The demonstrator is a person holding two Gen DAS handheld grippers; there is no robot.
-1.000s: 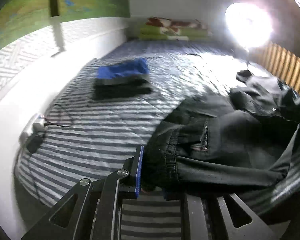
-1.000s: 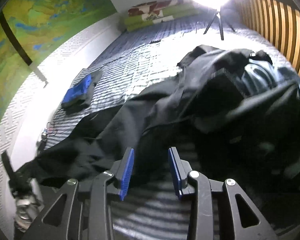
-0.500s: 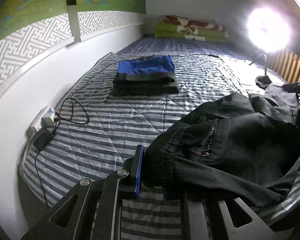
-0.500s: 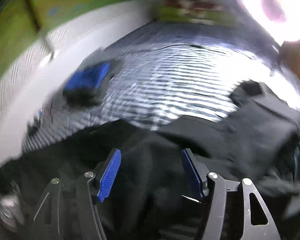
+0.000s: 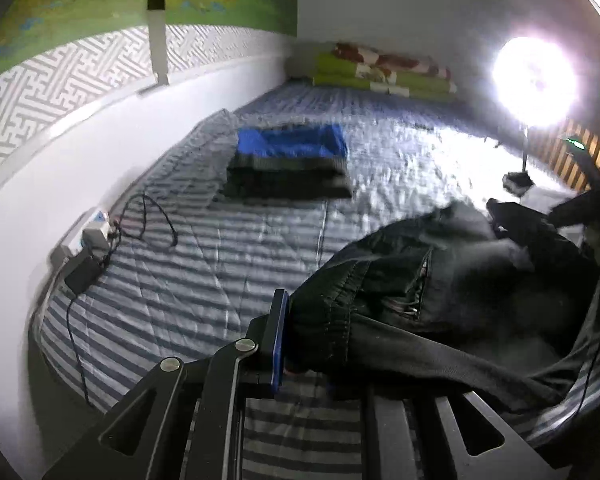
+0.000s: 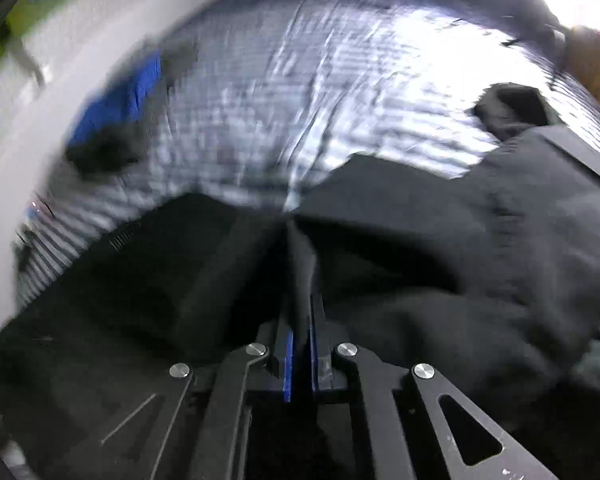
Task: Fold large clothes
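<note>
Black trousers (image 5: 440,292) on striped bedspread (image 5: 228,264)

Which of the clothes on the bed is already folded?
The blue and black stack near the wall, squared off and flat. The black trousers lie rumpled, gripped by both tongs.

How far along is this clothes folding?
Done: one folded pile, blue on dark, sits on the striped bed. In hand: the left gripper is shut on the black trousers at the waistband, and the right gripper is shut on dark fabric. Left: the trousers lie crumpled, with more dark clothes heaped beyond.
</note>
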